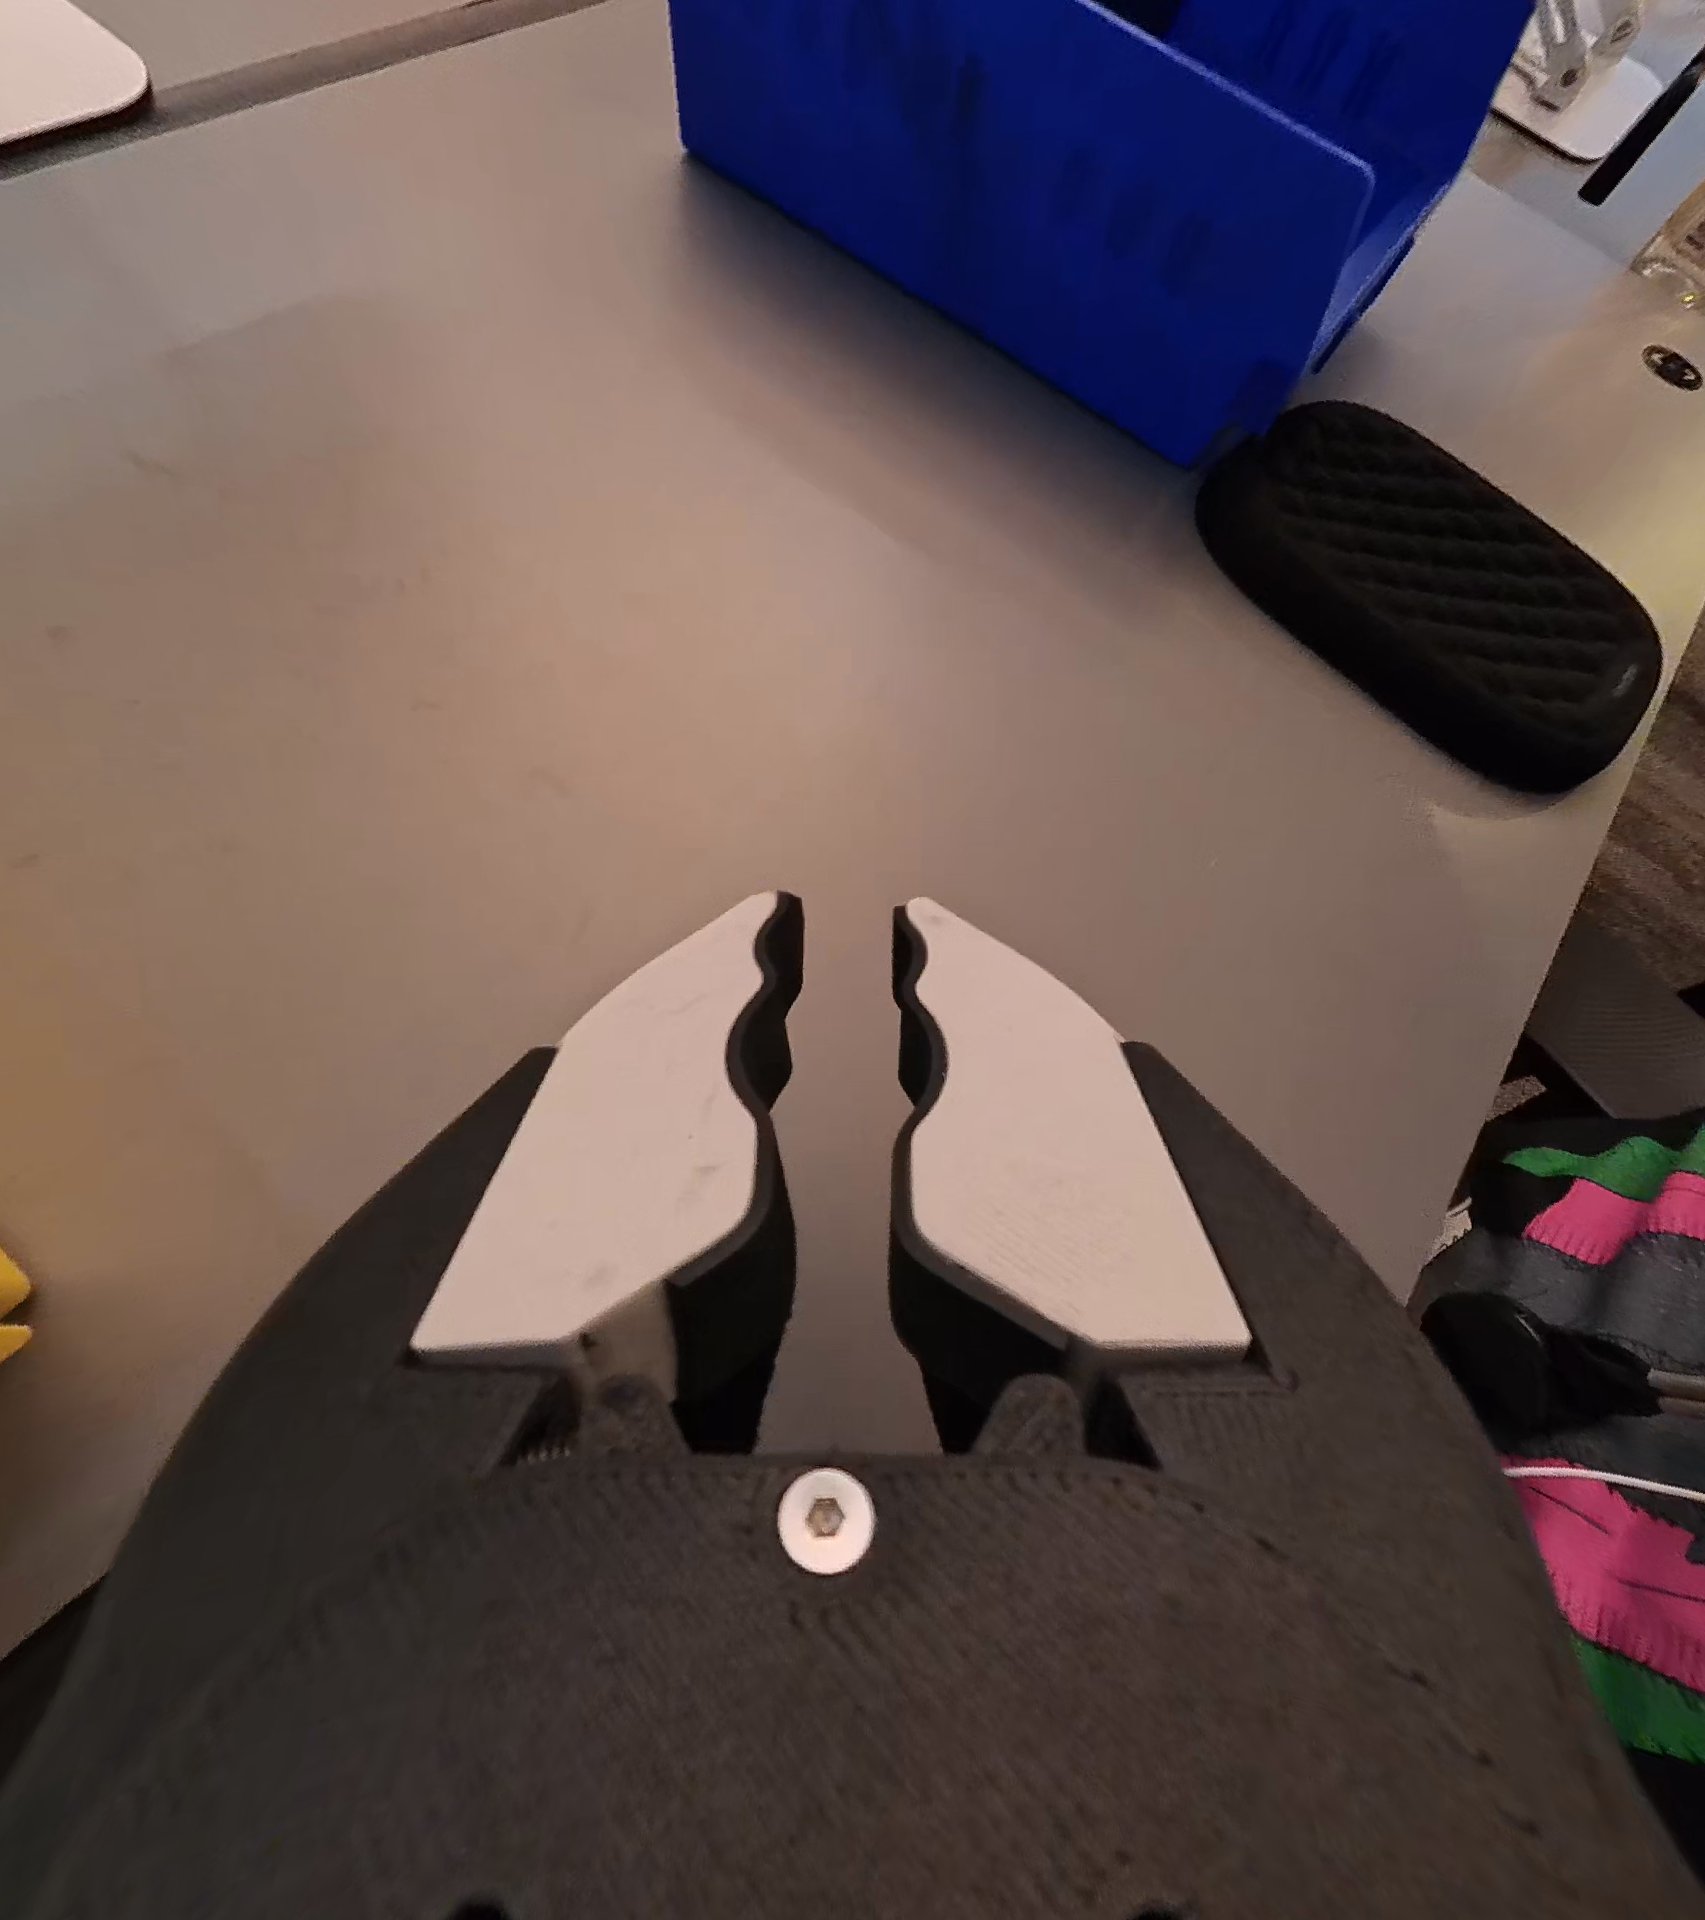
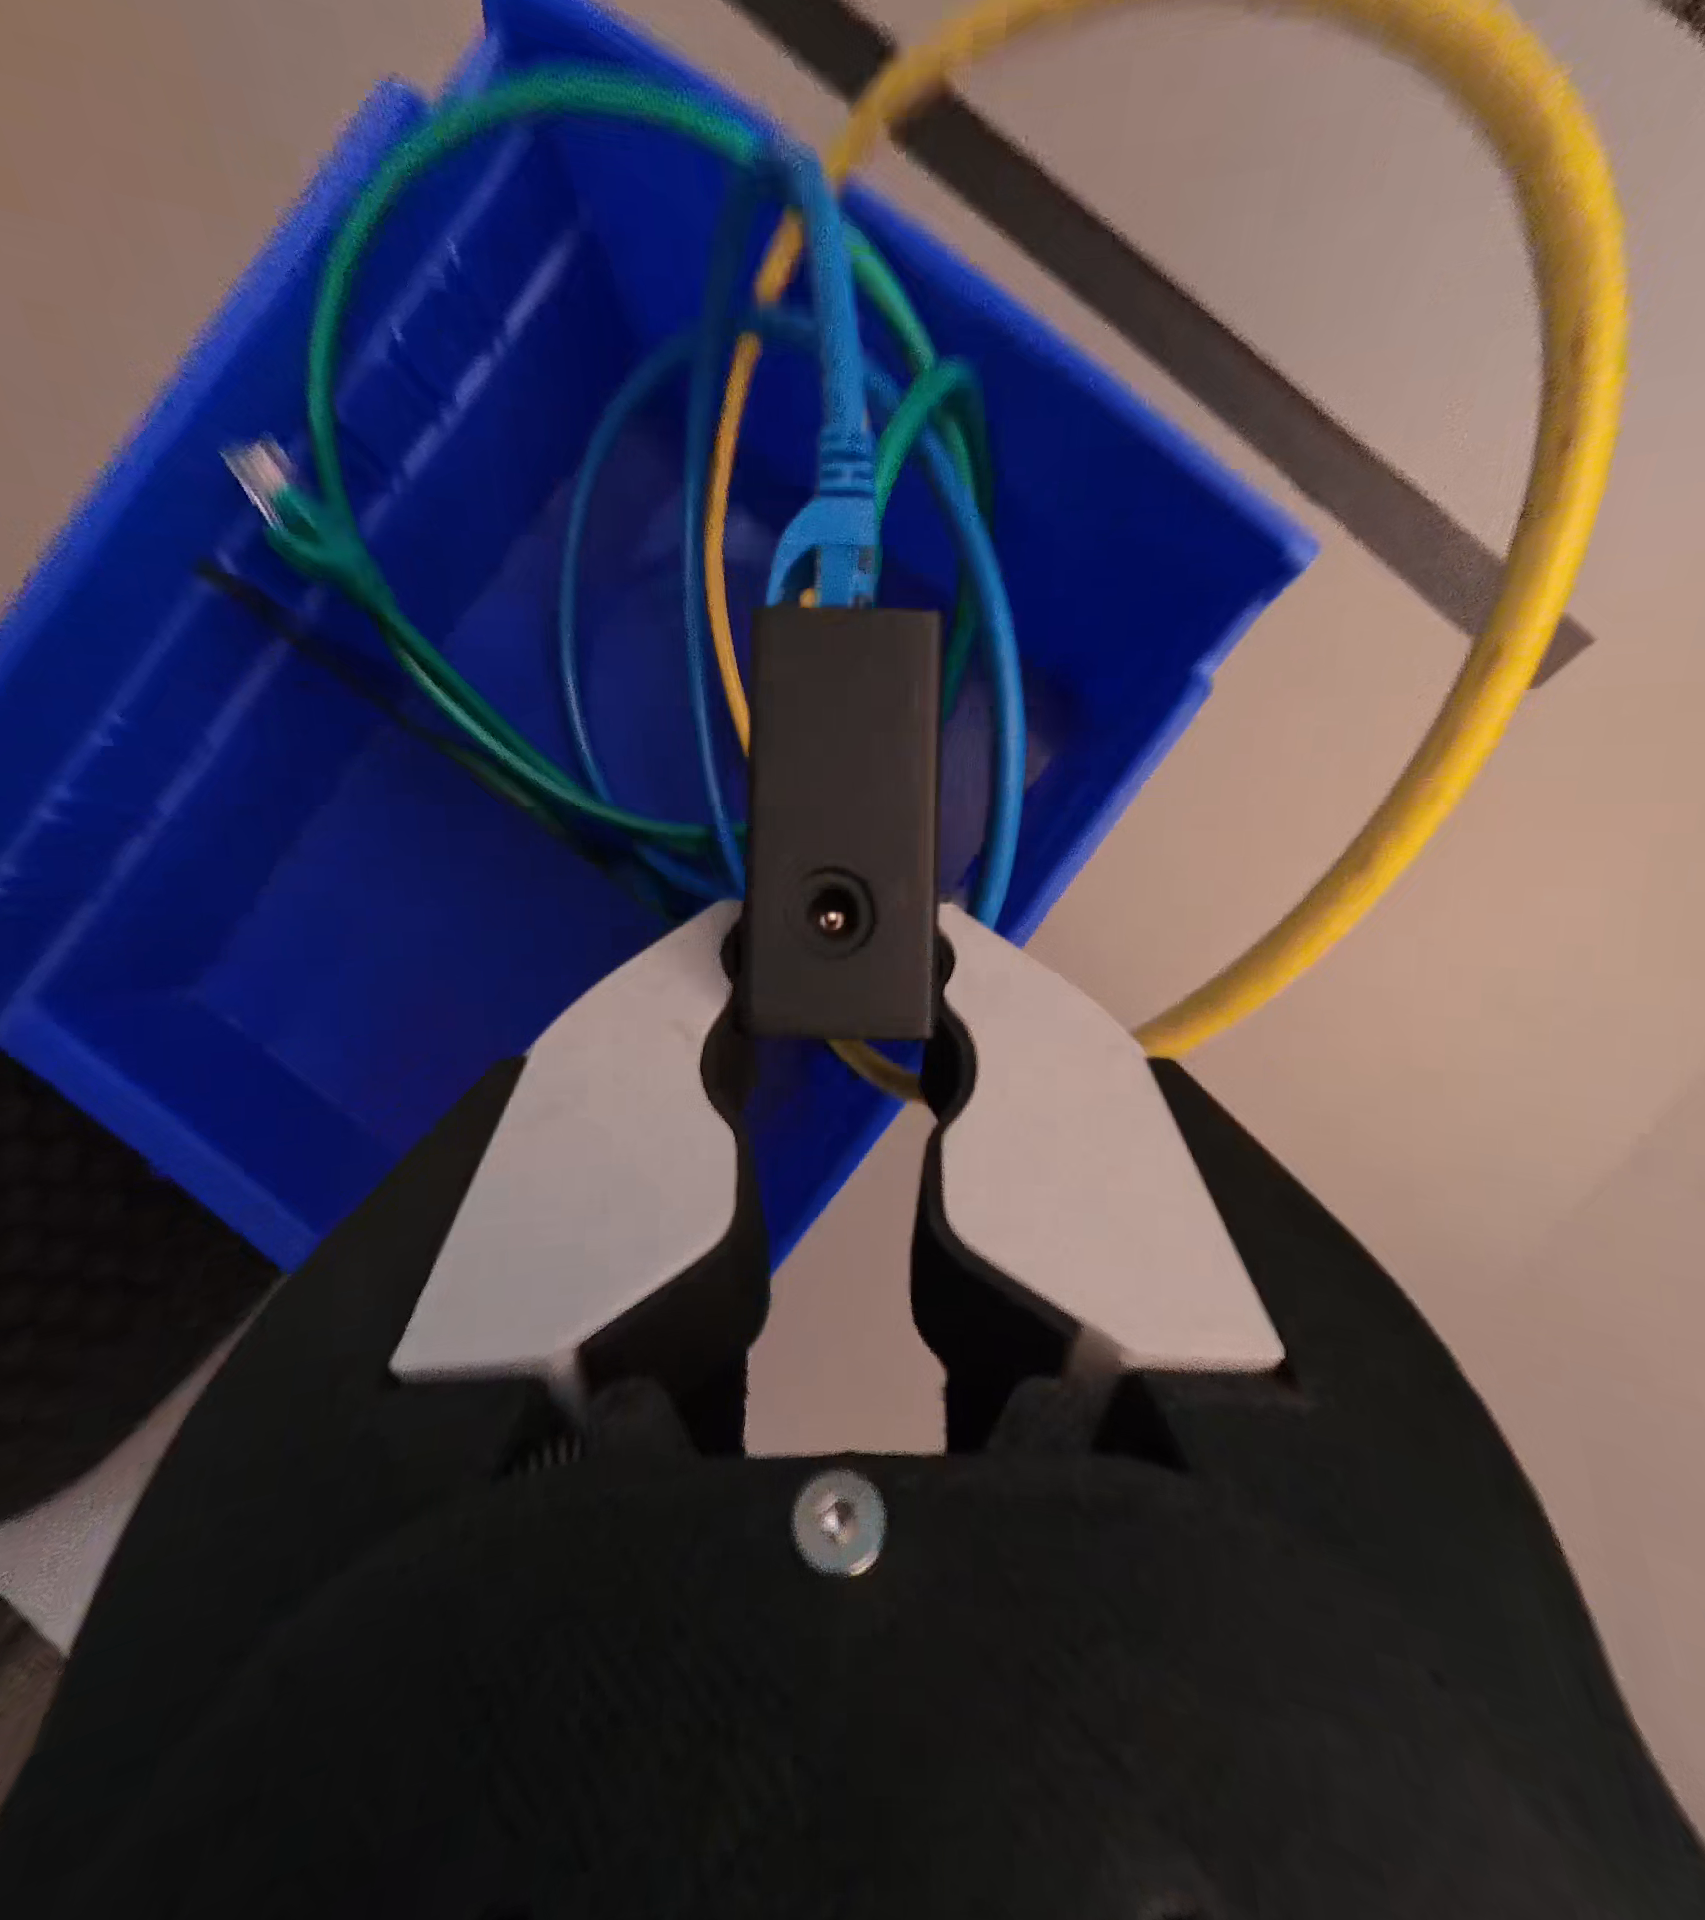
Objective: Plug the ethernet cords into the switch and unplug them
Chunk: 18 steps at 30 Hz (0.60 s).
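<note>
Left gripper [image 1: 848, 914] hangs low over the grey table [image 1: 412, 623], fingers a little apart with nothing between them. Right gripper [image 2: 840, 971] points down above the blue bin [image 2: 256, 935], fingertips clamped on both sides of the black switch [image 2: 843, 810].

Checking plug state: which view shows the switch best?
Right wrist view. The black switch is centred there, held by the right gripper over the blue bin, with a blue cord plugged in. The left wrist view doesn't show the switch.
</note>
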### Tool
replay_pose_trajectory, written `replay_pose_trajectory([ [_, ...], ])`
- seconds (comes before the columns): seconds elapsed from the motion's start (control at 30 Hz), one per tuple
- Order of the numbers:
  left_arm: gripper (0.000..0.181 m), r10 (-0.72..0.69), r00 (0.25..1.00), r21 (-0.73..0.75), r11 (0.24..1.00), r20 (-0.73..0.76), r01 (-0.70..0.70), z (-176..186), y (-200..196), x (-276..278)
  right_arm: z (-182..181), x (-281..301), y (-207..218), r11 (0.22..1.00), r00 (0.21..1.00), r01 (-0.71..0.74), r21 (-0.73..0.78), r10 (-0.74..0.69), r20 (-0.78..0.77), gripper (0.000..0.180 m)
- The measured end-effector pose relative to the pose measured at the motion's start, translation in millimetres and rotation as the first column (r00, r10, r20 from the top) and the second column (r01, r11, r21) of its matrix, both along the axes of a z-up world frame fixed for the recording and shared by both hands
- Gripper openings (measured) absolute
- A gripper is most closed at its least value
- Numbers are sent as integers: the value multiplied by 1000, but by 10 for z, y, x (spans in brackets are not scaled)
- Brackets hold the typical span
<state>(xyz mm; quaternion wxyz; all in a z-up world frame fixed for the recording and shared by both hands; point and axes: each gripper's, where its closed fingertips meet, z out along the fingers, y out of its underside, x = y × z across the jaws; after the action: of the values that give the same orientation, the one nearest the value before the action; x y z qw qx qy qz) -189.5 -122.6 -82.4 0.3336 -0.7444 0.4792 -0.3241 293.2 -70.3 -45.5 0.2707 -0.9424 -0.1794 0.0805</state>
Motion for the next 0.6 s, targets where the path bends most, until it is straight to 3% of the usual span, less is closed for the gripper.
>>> replay_pose_trajectory([
  [0.03,15,-2,1000,1,1000,3,2,6,-3,10,-37,-7,-23,1000,1000,-8,3,8,17,30],
  [0.3,16,25,1000,28,999,17,-26,111,90,-72,376,51,-147,940,995,100,326,-100,-15,41],
  [0.43,16,51,998,29,998,29,-52,150,141,-176,184,262,-410,937,978,202,285,-206,-18,44],
  [0.6,16,65,997,36,997,29,-66,168,165,-250,-340,118,-553,951,928,304,57,-283,-243,50],
])
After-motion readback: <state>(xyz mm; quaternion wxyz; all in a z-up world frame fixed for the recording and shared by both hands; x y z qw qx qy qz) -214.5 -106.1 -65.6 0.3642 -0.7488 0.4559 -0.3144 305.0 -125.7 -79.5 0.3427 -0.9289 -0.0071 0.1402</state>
